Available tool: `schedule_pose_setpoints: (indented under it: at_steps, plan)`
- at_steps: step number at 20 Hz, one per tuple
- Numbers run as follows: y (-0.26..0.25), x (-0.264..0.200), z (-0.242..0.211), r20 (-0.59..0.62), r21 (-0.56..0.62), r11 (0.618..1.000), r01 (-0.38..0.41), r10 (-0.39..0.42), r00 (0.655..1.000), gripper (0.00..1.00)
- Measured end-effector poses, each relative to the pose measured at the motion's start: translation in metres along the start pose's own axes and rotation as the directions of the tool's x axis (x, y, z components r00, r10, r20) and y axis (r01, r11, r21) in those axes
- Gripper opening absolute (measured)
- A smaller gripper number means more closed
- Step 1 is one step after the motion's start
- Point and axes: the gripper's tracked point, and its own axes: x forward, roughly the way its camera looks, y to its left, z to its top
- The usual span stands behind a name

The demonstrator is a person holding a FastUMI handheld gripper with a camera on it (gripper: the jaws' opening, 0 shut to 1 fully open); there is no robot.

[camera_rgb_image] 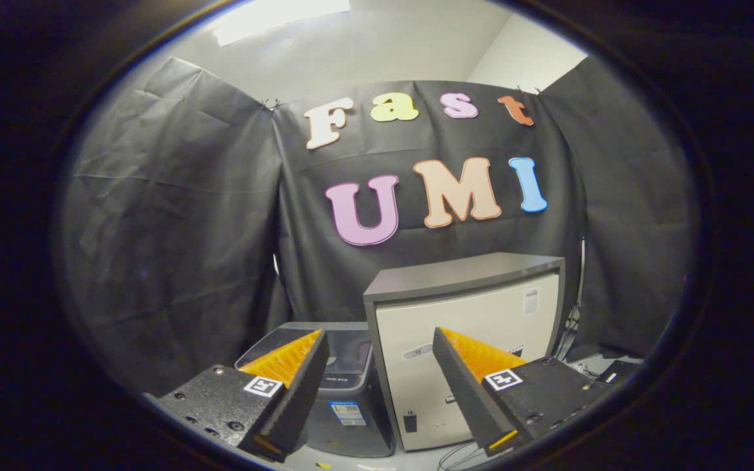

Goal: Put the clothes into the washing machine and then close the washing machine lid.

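Observation:
A small grey top-loading washing machine [345, 399] stands on the floor beyond my left finger. Its dark tinted lid [351, 350] lies flat on top, partly hidden by that finger. My gripper [379, 333] is open, held above and in front of the machine, with nothing between the fingers. Through the gap between the fingers I see the machine's right side and the front of a cabinet next to it.
A cream-fronted cabinet [482, 320] with a dark flat top stands right beside the washing machine, on its right. Cables [572, 324] hang behind the cabinet's right side. A small black device [618, 371] lies on the floor past my right finger. Black cloth walls close the booth.

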Motion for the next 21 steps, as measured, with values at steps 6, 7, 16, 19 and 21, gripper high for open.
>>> schedule_pose_setpoints:
  at_steps: [6, 7, 16, 19, 21]
  plan:
    - [-0.007, 0.002, 0.004, -0.001, -0.019, 1.0, 0.021, -0.021, 1.0, 0.97]
    - [-0.009, 0.003, 0.006, 0.006, -0.014, 0.999, 0.03, -0.03, 1.0, 0.97]
    - [0.002, 0.012, 0.032, 0.171, -0.115, 0.991, -0.061, 0.081, 0.982, 0.96]
    - [-0.01, 0.026, 0.035, 0.223, -0.131, 0.991, -0.032, 0.061, 0.973, 0.96]
    - [-0.021, 0.029, 0.042, 0.288, -0.093, 0.995, -0.04, 0.066, 0.955, 0.96]
